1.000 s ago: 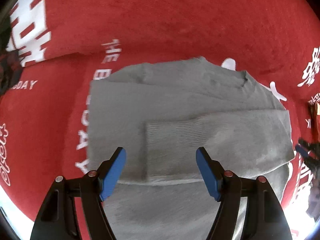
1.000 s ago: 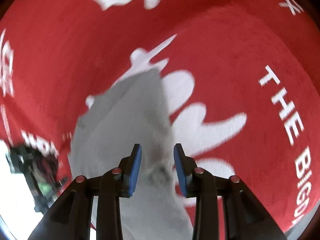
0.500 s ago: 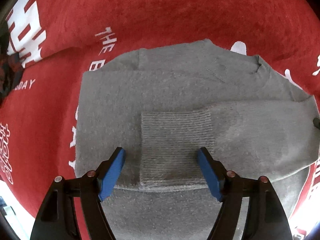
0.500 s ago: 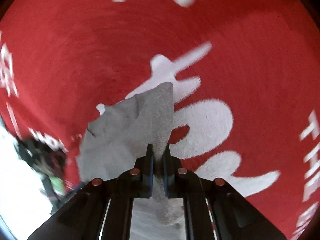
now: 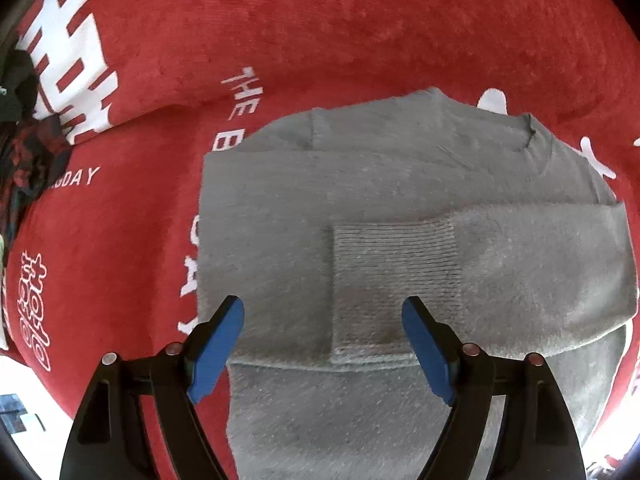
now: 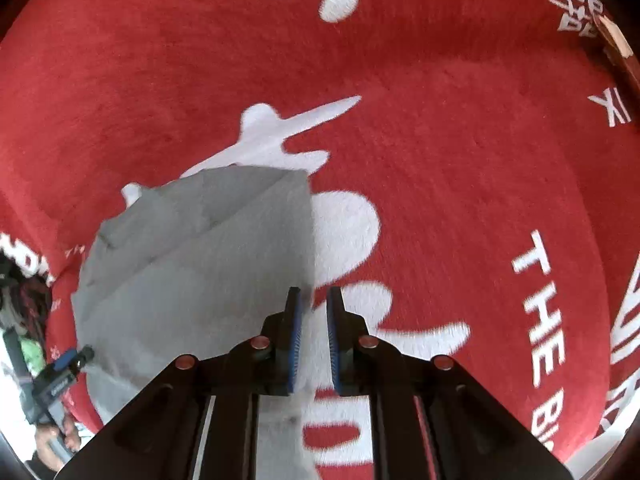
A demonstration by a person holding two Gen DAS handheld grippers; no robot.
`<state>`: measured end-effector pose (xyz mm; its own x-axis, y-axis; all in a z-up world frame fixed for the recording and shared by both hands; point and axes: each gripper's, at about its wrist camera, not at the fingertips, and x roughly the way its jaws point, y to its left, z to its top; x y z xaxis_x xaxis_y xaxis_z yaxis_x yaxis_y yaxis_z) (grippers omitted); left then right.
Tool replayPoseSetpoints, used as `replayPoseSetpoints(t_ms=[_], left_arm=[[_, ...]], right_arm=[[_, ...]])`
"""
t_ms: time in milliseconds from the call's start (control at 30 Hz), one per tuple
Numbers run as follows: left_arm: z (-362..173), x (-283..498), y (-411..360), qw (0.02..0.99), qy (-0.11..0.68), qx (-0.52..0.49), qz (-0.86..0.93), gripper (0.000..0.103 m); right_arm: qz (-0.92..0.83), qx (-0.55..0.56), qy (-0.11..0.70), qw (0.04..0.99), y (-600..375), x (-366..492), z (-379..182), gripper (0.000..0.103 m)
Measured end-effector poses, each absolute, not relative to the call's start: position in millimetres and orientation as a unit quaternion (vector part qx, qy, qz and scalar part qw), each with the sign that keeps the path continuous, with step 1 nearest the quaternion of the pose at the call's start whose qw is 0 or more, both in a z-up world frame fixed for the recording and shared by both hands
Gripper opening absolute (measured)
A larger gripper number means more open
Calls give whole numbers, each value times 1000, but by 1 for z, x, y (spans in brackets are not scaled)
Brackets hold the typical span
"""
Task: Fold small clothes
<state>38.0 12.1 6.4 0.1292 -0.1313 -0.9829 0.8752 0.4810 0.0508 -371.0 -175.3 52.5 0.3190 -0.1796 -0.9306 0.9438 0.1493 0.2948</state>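
A grey knit sweater (image 5: 360, 184) lies flat on a red blanket (image 5: 360, 32), one sleeve folded across its body with the ribbed cuff (image 5: 392, 272) in the middle. My left gripper (image 5: 323, 308) hovers over that cuff, pointing down; its jaws are opening and nothing is pinched. In the right wrist view the sweater (image 6: 192, 264) sits left of centre. My right gripper (image 6: 314, 294) is at its right edge. Its jaws are opening by a narrow gap; the fabric edge runs under that gap and the pads are off it.
The red blanket (image 6: 460, 180) carries white lettering and figures on all sides of the sweater. Dark plaid clothing (image 5: 28, 152) is bunched at the left border. A bright floor shows past the blanket's near edge (image 5: 16, 380). The left gripper's body (image 6: 60, 376) appears low left in the right wrist view.
The right jaws, half a second ago shut tight on the sweater's edge, now stand slightly apart and the gripper has lifted. The left jaws have spread a little wider over the cuff.
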Motion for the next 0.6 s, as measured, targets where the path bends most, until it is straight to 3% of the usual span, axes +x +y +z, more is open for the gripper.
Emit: replayPoseSetpoints(t_ms=[333, 433, 600], left_arm=[[-8, 38, 16, 660, 547, 358, -369, 82], [-4, 41, 20, 663, 543, 365, -364, 82], [4, 45, 27, 664, 548, 370, -350, 82]], right_arm=[[-398, 476, 440, 649, -131, -336, 31, 11], [-397, 475, 429, 659, -130, -342, 25, 6], [-408, 477, 429, 649, -127, -348, 34, 5]])
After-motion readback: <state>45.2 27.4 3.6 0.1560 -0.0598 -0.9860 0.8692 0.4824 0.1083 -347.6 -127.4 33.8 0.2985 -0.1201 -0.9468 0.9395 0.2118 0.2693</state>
